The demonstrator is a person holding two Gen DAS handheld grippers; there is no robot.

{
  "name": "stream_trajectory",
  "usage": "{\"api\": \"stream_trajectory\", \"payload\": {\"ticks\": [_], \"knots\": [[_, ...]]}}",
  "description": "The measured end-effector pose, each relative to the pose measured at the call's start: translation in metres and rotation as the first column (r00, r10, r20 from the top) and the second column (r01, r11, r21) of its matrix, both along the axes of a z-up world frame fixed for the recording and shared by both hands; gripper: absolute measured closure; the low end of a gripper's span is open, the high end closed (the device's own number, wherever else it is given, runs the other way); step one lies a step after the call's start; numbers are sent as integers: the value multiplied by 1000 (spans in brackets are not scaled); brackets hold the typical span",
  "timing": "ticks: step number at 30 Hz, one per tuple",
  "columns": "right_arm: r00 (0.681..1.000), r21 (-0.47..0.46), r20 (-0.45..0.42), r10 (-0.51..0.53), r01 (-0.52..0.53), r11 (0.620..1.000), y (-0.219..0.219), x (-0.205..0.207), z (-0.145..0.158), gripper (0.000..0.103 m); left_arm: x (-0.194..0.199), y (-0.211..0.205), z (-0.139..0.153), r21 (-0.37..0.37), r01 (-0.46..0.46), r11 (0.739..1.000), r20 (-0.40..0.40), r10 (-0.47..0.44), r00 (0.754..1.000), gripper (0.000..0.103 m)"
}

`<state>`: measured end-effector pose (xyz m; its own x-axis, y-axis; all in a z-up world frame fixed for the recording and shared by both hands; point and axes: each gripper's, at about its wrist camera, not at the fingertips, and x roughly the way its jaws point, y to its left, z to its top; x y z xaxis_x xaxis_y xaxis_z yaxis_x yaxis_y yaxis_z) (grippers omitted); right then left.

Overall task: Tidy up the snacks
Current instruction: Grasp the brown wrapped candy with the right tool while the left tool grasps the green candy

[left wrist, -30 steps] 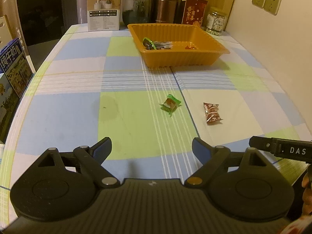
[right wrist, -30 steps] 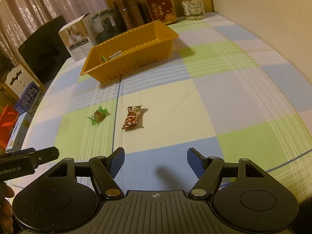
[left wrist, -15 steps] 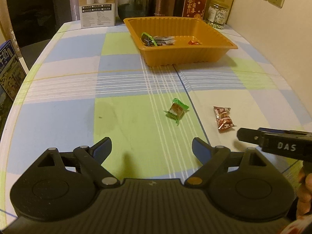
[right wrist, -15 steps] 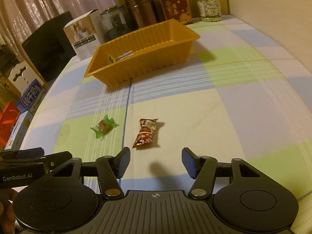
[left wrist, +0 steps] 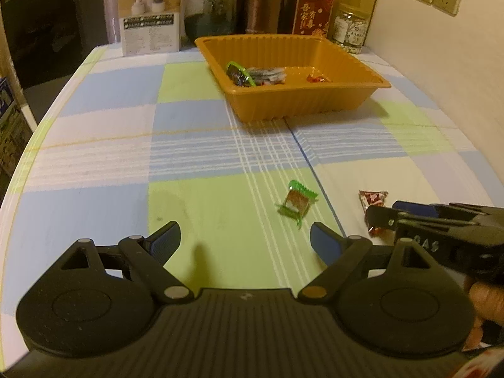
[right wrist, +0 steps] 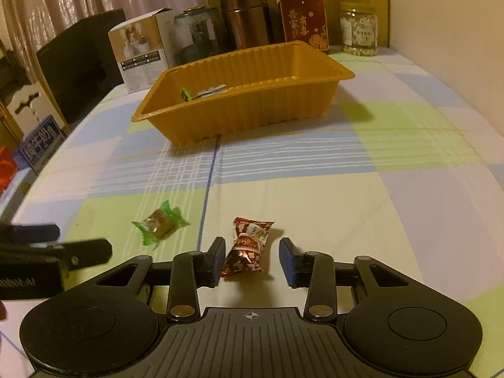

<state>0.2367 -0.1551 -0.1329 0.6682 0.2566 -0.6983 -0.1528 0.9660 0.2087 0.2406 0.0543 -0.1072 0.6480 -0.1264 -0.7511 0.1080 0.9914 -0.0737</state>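
The right tool [right wrist: 252, 260] is hanging low over the desk [right wrist: 330, 208] with the red snack packet [right wrist: 247, 247] lying between its two fingers. Its jaws have just been closing around the packet — the left finger [right wrist: 215, 260] is sitting right against the wrapper's edge, while a clear gap is showing between the wrapper and the right finger, so the packet is not being squeezed. It is lying flat on a cream square of the checked cloth.

The left tool [left wrist: 244, 241] is standing wide open with nothing between its fingers, pointing down at a green square of the cloth. The green-wrapped candy [left wrist: 296, 203] is lying just ahead of it, a little toward its right finger and apart from both (in the right wrist view it is sitting just left of the red packet, across a thin blue line in the cloth).

Farther back the orange tray [left wrist: 302, 107] is resting on the desk, well apart from both loose snacks — it is already holding a green-edged packet [left wrist: 240, 74], a silvery wrapper [left wrist: 267, 75] and a small red candy [left wrist: 317, 78]. Behind the tray a white box [left wrist: 150, 12], a dark glass jar [left wrist: 210, 8], a copper canister [left wrist: 260, 3], a red packet with gold characters [left wrist: 313, 12] and a clear jar [left wrist: 349, 28] are lining the back edge.
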Motion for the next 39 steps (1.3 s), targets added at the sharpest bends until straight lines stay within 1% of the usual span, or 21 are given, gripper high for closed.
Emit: {"api": "stream_trajectory", "payload": {"ticks": [5, 9, 10, 14, 19, 22, 24, 27, 29, 30, 32, 33, 39], "knots": [[999, -58, 32, 15, -13, 998, 11, -1, -4, 68, 4, 0, -2, 11, 18, 1000, 10, -18, 1000, 16], [998, -104, 54, 34, -28, 994, 19, -3, -6, 71, 4, 2, -3, 2, 23, 1000, 14, -23, 1000, 16], [998, -105, 56, 35, -29, 994, 19, -3, -7, 72, 4, 2, -3, 2, 24, 1000, 15, -24, 1000, 17], [998, -97, 55, 34, -29, 995, 17, -2, -7, 79, 3, 1, -4, 2, 38, 999, 19, -38, 999, 17], [998, -89, 47, 33, -29, 996, 5, -5, -2, 81, 5, -8, -3, 13, 86, 996, 27, -86, 996, 20], [999, -89, 48, 12, -7, 996, -8, -10, 1, 81, 8, -18, -5, 42, 130, 991, 33, -131, 991, 23], [999, -82, 40, -9, 13, 997, -17, -14, 1, 81, 13, -25, -7, 59, 163, 985, 39, -166, 985, 28], [999, -69, 29, -38, 40, 997, -28, -18, 0, 81, 22, -35, -12, 89, 211, 973, 39, -215, 976, 33], [999, -63, 27, -47, 48, 997, -31, -19, -1, 81, 27, -41, -17, 109, 241, 964, 29, -246, 969, 43], [999, -61, 27, -47, 49, 997, -32, -20, 0, 81, 30, -43, -18, 113, 253, 961, 24, -258, 966, 45], [998, -56, 30, -48, 50, 997, -33, -20, 1, 81, 33, -46, -22, 115, 267, 957, 12, -270, 963, 58], [998, -54, 33, -49, 50, 997, -34, -20, 1, 81, 35, -47, -24, 117, 270, 956, 8, -273, 962, 61], [998, -44, 29, -54, 55, 998, -36, -20, 0, 81, 39, -49, -29, 121, 285, 951, 7, -288, 958, 66]]}}
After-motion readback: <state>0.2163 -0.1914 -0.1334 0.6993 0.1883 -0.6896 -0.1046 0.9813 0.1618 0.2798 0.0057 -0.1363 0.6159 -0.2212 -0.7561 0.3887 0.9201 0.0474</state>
